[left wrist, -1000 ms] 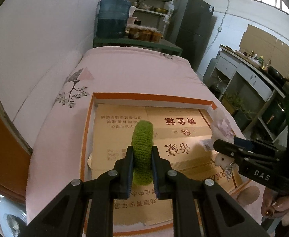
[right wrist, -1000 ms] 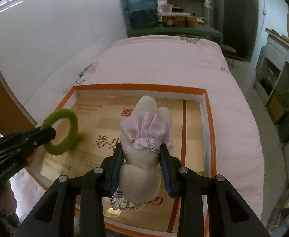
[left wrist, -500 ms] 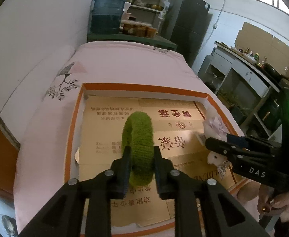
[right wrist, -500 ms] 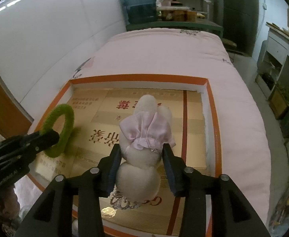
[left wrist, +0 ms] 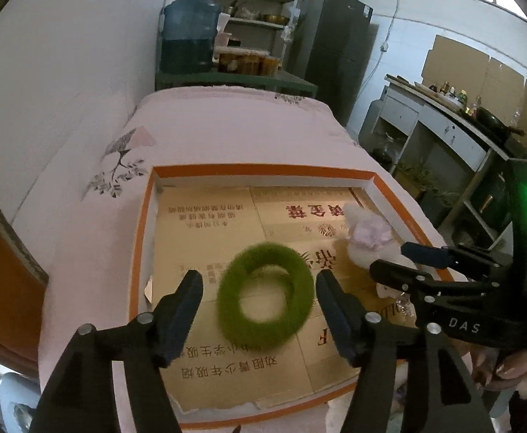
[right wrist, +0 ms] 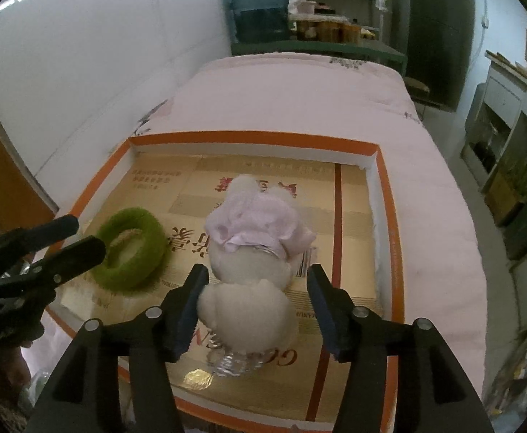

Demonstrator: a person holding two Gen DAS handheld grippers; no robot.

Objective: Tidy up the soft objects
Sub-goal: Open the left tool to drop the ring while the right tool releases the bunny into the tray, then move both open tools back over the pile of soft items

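A fuzzy green ring (left wrist: pixel 227 299) lies blurred between the spread jaws of my left gripper (left wrist: pixel 259 281), and neither pad presses it. The jaws are opening. In the right wrist view the ring (right wrist: pixel 155 238) rests flat on the cardboard floor of an orange-rimmed shallow box (right wrist: pixel 252 137), just past the left gripper (right wrist: pixel 86 234). A white plush toy in a pink dress (right wrist: pixel 249 252) sits on the cardboard between the jaws of my right gripper (right wrist: pixel 258 270), which are opening. The right pad stands clear of it. The plush (left wrist: pixel 368 238) and right gripper (left wrist: pixel 389 259) show at right.
The box (left wrist: pixel 263 170) sits on a pink quilted bed (left wrist: pixel 227 126) against a white wall. Beyond the bed stand a blue water jug (left wrist: pixel 189 32), shelves and a dark fridge (left wrist: pixel 335 47). A counter with bottles (left wrist: pixel 443 108) runs along the right. A person's hand (left wrist: pixel 497 371) holds the right gripper.
Both grippers went from shut to spread. The green ring left the left jaws and tipped from upright to flat. The plush toy is no longer squeezed and rests on the cardboard.
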